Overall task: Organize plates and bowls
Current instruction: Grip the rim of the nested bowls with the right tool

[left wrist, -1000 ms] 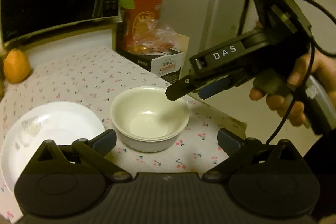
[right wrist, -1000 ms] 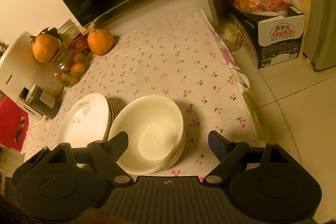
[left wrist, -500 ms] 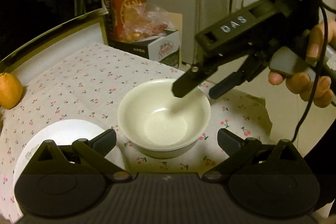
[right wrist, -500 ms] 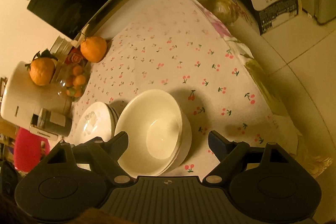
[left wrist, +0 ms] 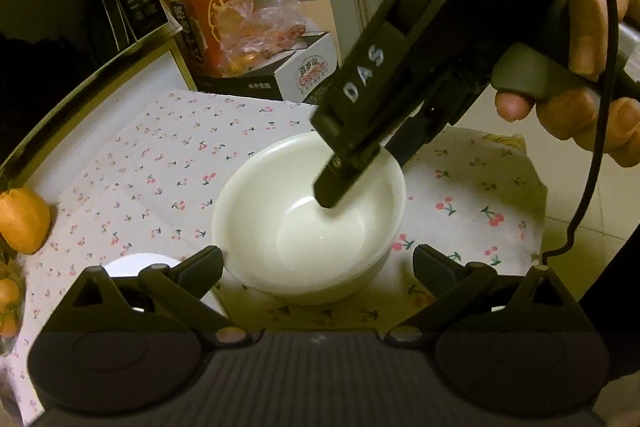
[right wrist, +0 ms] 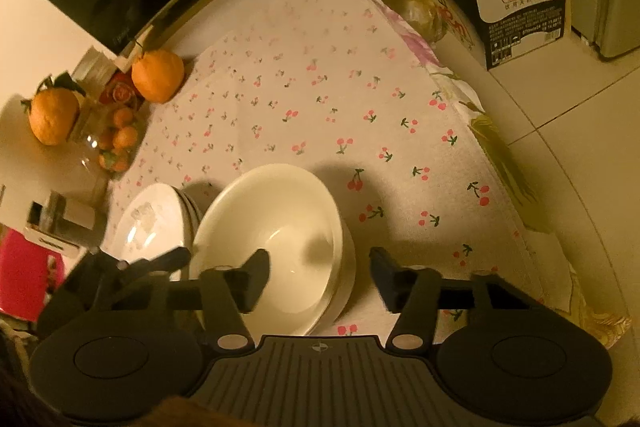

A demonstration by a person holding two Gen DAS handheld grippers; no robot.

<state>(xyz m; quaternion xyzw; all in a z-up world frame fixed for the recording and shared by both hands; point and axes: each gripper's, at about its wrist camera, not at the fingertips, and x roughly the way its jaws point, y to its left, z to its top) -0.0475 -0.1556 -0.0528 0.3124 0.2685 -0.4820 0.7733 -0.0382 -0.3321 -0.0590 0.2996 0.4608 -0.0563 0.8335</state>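
At the near left of the cherry-print worktop (right wrist: 320, 99) sits a stack of white plates (right wrist: 152, 219), with the stacked white bowls (right wrist: 276, 243) just beside it on the right. The left gripper (left wrist: 318, 259) hovers near the bowls, its fingers wide apart and holding nothing. The right gripper (right wrist: 320, 271) has its fingers apart too, straddling the bowls' right rim: one finger (right wrist: 256, 279) dips inside the top bowl, the other lies outside, not yet clamped.
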